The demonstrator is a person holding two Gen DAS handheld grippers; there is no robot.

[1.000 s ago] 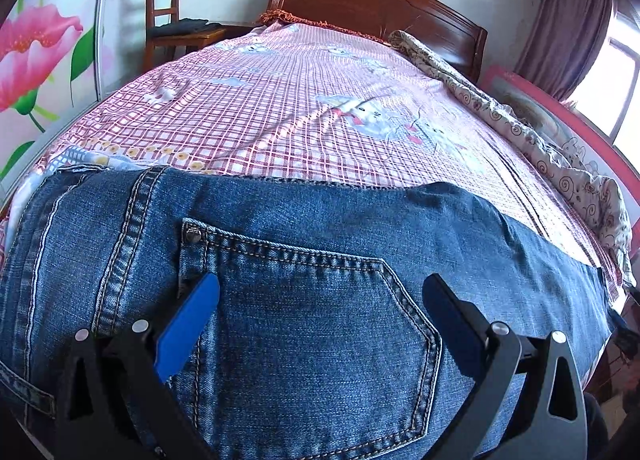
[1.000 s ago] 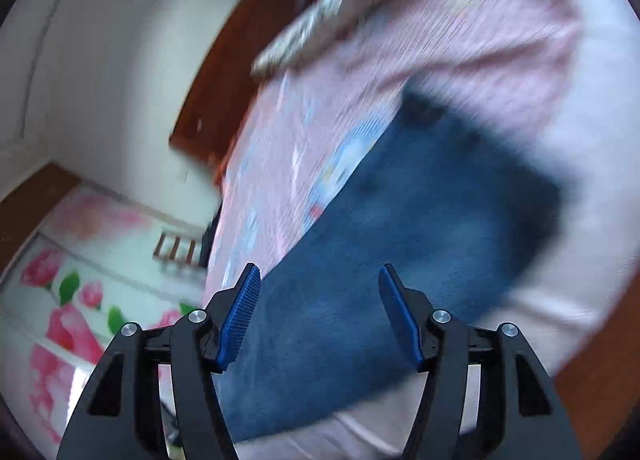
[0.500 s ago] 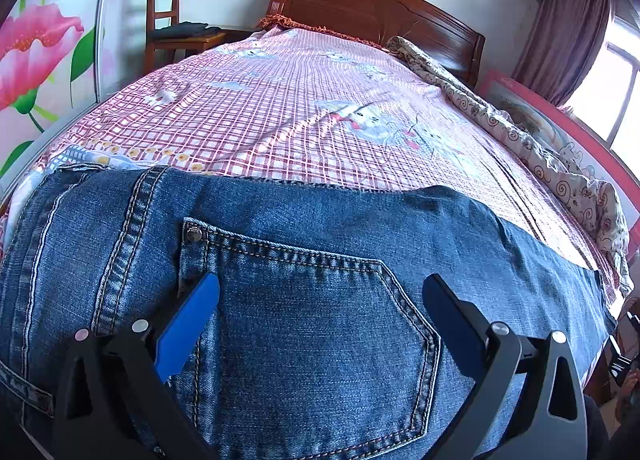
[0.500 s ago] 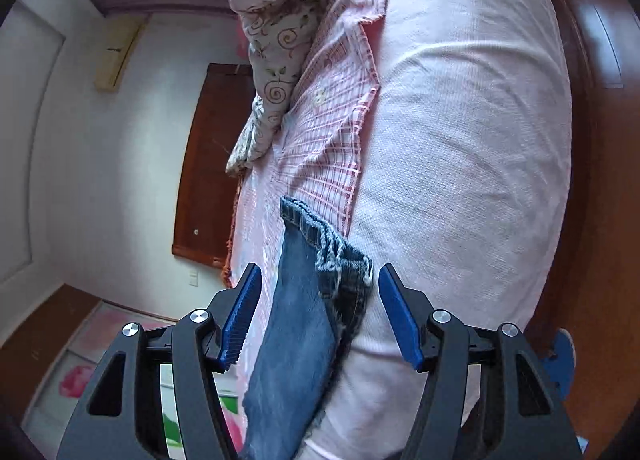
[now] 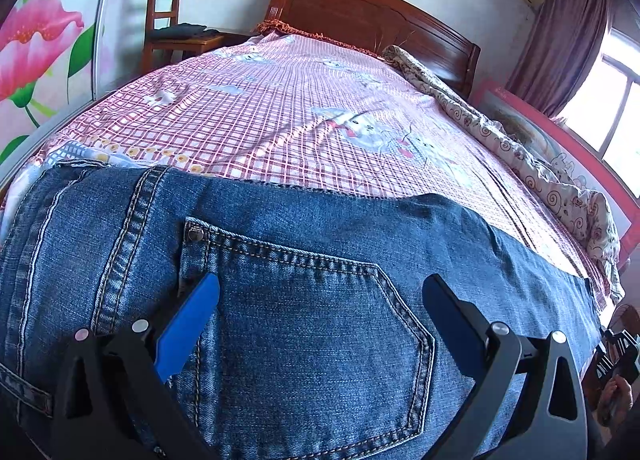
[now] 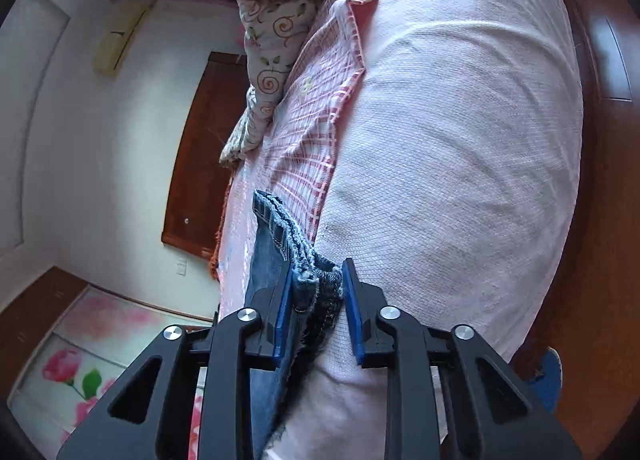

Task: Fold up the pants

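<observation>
Blue denim pants (image 5: 320, 280) lie flat across the near end of the bed, back pocket (image 5: 312, 324) up, legs running to the right. My left gripper (image 5: 320, 300) is open just above the back pocket, one finger on each side of it. In the right wrist view my right gripper (image 6: 314, 292) has its jaws closed on the frayed leg hem (image 6: 316, 280) of the pants at the bed's edge. The hem cloth is bunched between the blue pads (image 6: 282, 312).
The bed has a pink checked sheet (image 5: 300, 112) and a wooden headboard (image 5: 360, 16). A rolled floral quilt (image 5: 520, 156) lies along its right side. A wooden chair (image 5: 168, 28) stands at the far left. The mattress side (image 6: 460, 140) fills the right wrist view.
My right gripper swung down to the leg hem at the bed's edge and closed on it. My left gripper stayed open over the back pocket.
</observation>
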